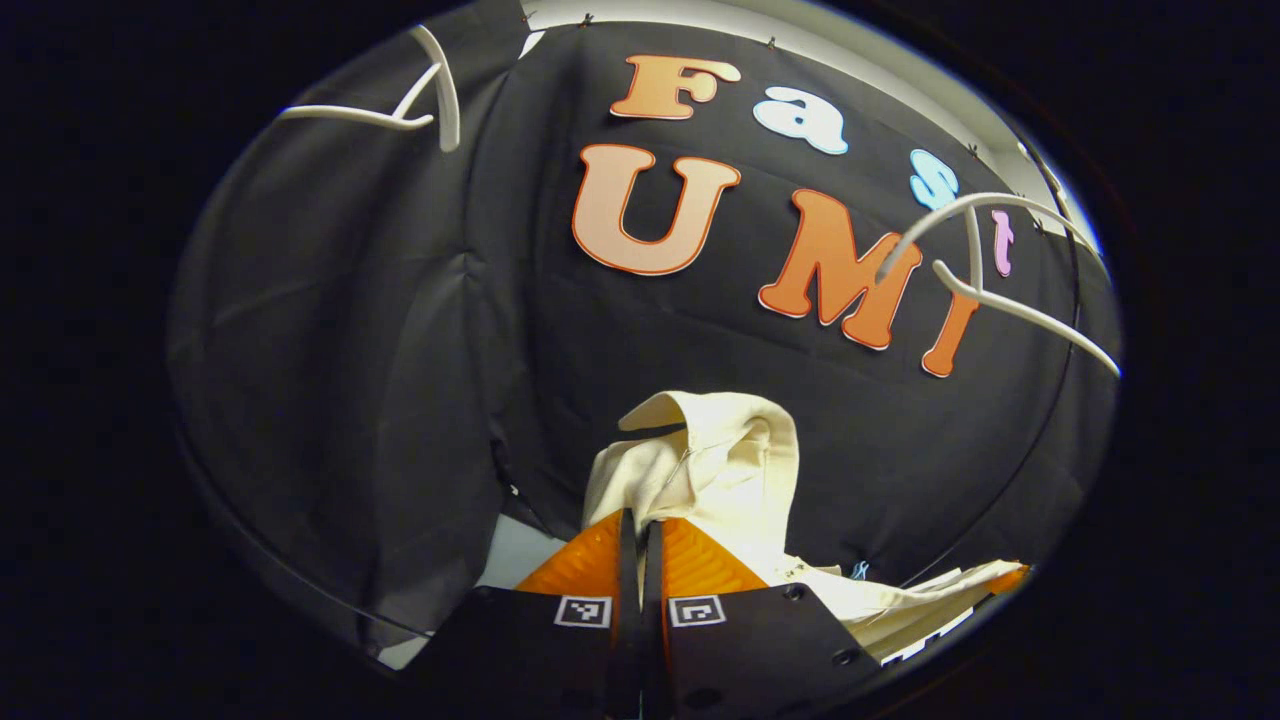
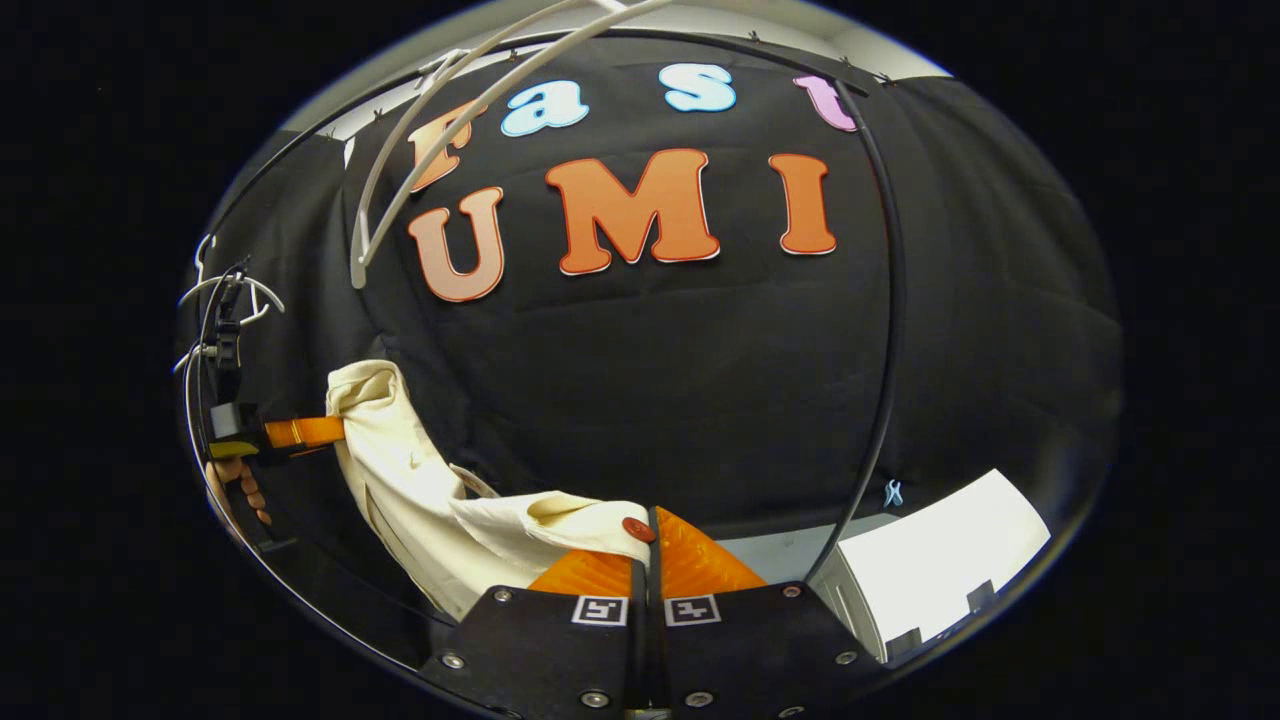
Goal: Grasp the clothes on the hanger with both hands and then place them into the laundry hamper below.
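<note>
A cream garment point(image 1: 725, 465) bunches just beyond my left gripper point(image 1: 640, 528), which is shut on a fold of it. The cloth trails off low to the right point(image 1: 930, 592). In the right gripper view the same garment point(image 2: 420, 490) hangs stretched between both grippers. My right gripper point(image 2: 647, 530) is shut on its near end, beside a red button point(image 2: 637, 528). Farther off at the left, the left gripper point(image 2: 330, 431) pinches the garment's upper end, with a hand point(image 2: 238, 490) holding it. A bare white hanger point(image 2: 450, 130) curves overhead, free of the garment.
Two bare white hangers hang at the upper left point(image 1: 400, 112) and right point(image 1: 1000, 270) of the left gripper view. A thin black rail point(image 2: 886, 300) arcs down the right gripper view. A white flat-topped box point(image 2: 940, 560) sits low right. More hangers point(image 2: 230, 292) cluster far left.
</note>
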{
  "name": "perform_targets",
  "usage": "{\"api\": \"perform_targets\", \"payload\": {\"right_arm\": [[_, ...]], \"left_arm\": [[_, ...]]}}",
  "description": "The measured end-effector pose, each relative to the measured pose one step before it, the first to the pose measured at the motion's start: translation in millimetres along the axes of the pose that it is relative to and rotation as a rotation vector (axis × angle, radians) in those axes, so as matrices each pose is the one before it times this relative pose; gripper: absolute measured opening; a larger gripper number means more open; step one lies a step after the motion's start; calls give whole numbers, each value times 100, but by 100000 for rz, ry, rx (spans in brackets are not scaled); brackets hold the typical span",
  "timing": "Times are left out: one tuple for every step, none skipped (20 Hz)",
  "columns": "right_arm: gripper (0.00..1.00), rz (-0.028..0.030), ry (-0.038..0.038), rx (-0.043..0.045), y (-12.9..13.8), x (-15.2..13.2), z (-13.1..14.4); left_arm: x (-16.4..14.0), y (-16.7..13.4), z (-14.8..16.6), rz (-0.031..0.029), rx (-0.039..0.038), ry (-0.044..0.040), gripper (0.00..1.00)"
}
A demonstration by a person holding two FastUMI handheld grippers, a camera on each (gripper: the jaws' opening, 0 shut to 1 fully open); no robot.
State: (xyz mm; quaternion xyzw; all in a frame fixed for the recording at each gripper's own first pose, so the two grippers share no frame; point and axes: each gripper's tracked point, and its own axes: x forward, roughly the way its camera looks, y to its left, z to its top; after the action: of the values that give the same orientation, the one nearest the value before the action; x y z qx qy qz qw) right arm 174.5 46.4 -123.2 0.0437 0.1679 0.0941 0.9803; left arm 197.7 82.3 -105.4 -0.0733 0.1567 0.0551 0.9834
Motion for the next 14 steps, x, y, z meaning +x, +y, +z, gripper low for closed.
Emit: {"api": "perform_targets", "payload": {"right_arm": [[0, 336, 310, 385, 294, 108, -222], [0, 293, 190, 345, 263, 65, -200], [0, 432, 105, 188, 273, 35, -84], [0, 273, 129, 35, 217, 112, -61], [0, 412, 162, -100, 251, 77, -120], [0, 340, 315, -72, 281, 139, -172], [0, 461, 199, 143, 303, 5, -113], [0, 395, 183, 201, 267, 49, -101], [0, 226, 68, 214, 130, -87, -145], [0, 271, 145, 117, 216, 38, -75], [0, 203, 146, 54, 148, -61, -89], [0, 183, 186, 19, 106, 25, -131], [0, -30, 170, 47, 43, 2, -224], [0, -2, 165, 135, -16, -92, -124]], "left_arm": [[-229, -226, -344, -1136, -68, 1346, 7], [-388, -320, -340, -1438, 410, 661, 7], [-371, -408, -230, -1689, 1481, 504, 7], [-179, -531, -413, -1884, 1687, 467, 7], [-257, -614, -358, -1809, 1807, 772, 7], [-280, -810, -536, -2235, 1766, 736, 7], [-190, -1058, -199, -2591, 1745, 625, 7], [-263, -1081, -131, -3018, 1833, 636, 7], [-132, -1236, -196, -3179, 2027, 742, 7], [-105, -1303, -121, -3267, 2298, 776, 7], [54, -1235, -90, -3018, 2397, 488, 7], [67, -1331, -211, -3073, 2357, 675, 7], [141, -1174, -193, -2770, 2136, 598, 7], [117, -836, -191, -2595, 1795, 779, 7]]}}
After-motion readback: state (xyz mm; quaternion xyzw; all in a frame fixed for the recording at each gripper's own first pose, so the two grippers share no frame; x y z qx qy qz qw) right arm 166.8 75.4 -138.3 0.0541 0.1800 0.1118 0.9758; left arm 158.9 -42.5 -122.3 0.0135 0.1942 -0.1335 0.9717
